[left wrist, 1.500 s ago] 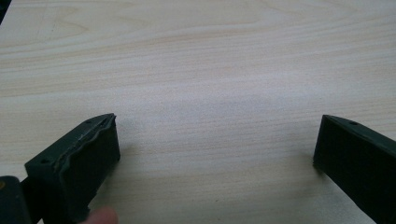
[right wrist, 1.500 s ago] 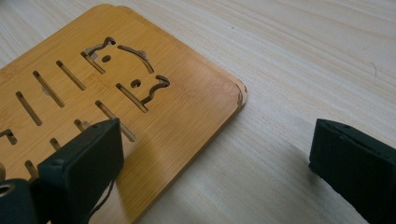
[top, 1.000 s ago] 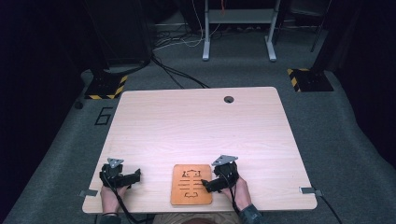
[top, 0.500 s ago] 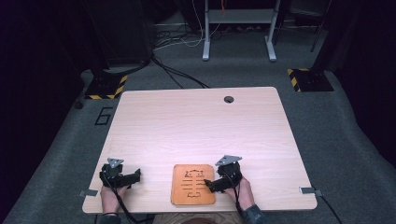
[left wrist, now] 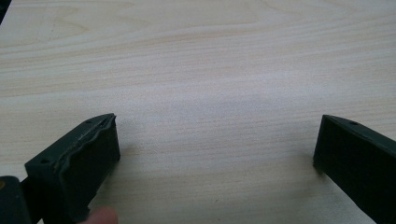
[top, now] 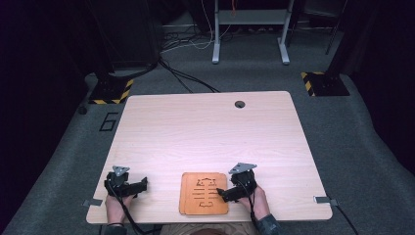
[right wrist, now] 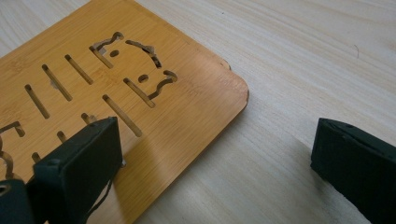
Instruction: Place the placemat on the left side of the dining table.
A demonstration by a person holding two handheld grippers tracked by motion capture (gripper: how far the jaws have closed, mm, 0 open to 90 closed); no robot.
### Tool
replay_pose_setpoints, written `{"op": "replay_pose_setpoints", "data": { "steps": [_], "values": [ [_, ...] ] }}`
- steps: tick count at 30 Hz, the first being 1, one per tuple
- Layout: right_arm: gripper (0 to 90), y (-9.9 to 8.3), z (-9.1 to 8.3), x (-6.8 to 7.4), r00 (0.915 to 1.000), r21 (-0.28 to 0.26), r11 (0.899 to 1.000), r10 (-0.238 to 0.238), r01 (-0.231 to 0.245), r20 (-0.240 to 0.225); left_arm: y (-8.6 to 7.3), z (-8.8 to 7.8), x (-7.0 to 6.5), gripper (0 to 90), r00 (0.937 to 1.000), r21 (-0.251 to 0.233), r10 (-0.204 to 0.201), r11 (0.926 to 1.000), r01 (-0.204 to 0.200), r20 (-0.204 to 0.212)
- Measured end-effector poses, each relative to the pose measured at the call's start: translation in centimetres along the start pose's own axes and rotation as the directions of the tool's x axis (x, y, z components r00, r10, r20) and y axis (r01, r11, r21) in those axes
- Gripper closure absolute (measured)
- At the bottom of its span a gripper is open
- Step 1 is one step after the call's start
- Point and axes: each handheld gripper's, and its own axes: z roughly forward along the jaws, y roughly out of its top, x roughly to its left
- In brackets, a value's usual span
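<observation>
An orange bamboo board with cut slots and a cat-like outline lies flat near the table's front edge; close up, the board shows its rounded corner. My right gripper rests at the board's right edge, open, and in the right gripper view one jaw hangs over the board and the other over bare table. My left gripper sits at the front left of the table, open, with nothing but wood grain between its jaws. A fingertip shows beside its left jaw.
The light wooden table has a round cable hole near its far edge. Beyond the table are grey carpet, cables, a metal stand and yellow-black striped bases.
My right gripper has slid slightly right and toward the front along the board's right edge. The left gripper has stayed in place.
</observation>
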Motion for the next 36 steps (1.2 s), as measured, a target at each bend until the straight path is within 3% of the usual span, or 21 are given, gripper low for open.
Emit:
{"op": "replay_pose_setpoints", "data": {
  "steps": [13,30,34,36],
  "values": [
    [1.0,-0.3,-0.4,-0.5,1.0,0.003,1.0,0.005,-0.005,0.005,0.0,0.0,0.0,0.0,1.0,0.0,0.0,1.0,0.0,0.0],
    [0.0,-0.8,-1.1,-1.1,0.9987,0.021,1.0,0.012,-0.013,0.05,0.0,-0.1,-0.1,0.1,1.0,0.0,-0.001,1.0,0.001,-0.004],
    [0.0,-0.9,-1.1,-1.2,0.9986,0.014,1.0,0.003,-0.004,0.052,-0.1,-0.2,-0.3,0.0,1.0,0.01,-0.002,1.0,0.002,0.001],
    [0.0,-0.9,-1.1,-1.2,0.9987,0.013,1.0,0.003,-0.004,0.051,0.0,-0.3,-0.7,0.0,0.9996,0.019,0.017,0.9997,-0.017,0.022]
  ]
}}
